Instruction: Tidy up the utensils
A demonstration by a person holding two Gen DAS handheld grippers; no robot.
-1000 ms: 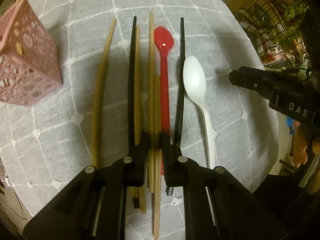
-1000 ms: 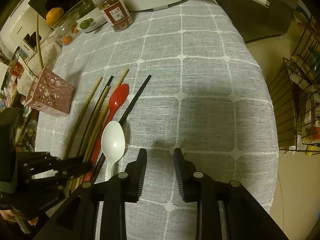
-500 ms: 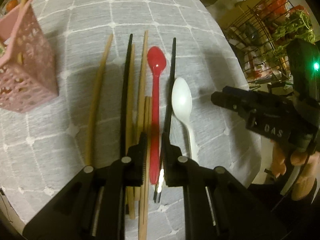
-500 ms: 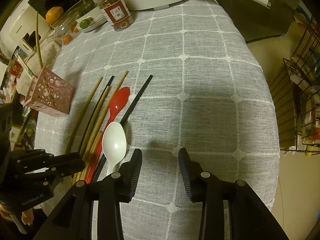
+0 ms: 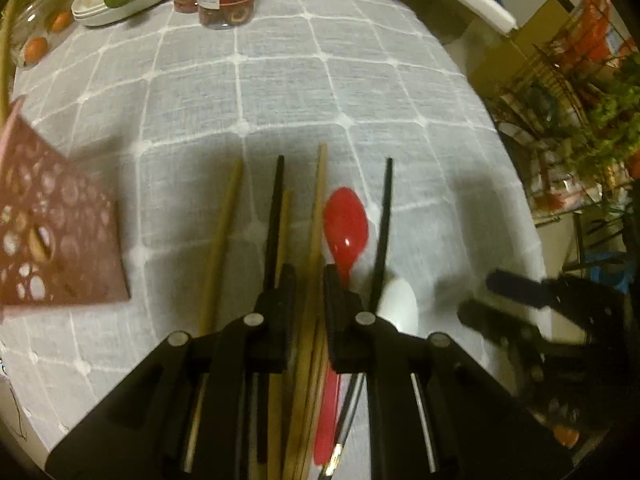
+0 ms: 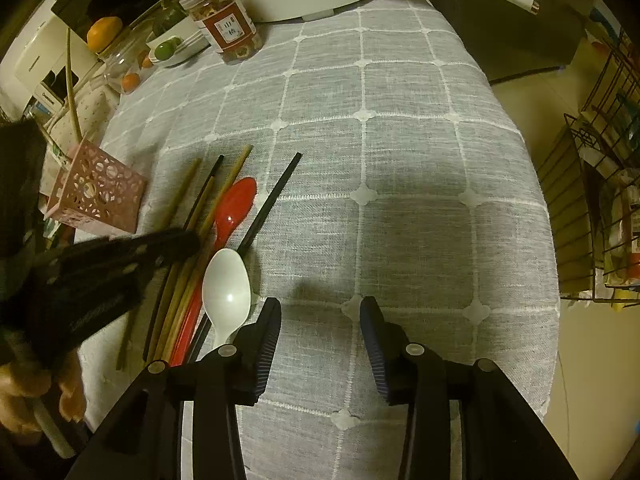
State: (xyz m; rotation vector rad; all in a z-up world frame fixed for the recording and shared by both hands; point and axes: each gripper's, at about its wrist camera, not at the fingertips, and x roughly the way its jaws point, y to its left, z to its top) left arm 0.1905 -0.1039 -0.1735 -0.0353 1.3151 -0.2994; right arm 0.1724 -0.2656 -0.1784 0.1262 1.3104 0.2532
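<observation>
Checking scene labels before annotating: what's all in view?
wooden chopsticks: at least four, tan, row beside holder
black chopsticks: two, in the row
red spoon: one, mid-row
white spoon: one, row's right end
holder: one, pink, perforated, left of row
jar: one, red label, far edge
tablecloth: grey, white grid
wire rack: one, off-table right
left tongs: closed on wooden chopsticks
right tongs: open, over cloth

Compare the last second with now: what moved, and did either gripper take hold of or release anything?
The left gripper narrowed around the wooden chopsticks and tilted up, bringing the jars into its view; a firm grip cannot be confirmed. The right gripper opened its fingers wider, holding nothing. The red spoon, white spoon, black chopstick and pink holder stayed put on the tablecloth.
</observation>
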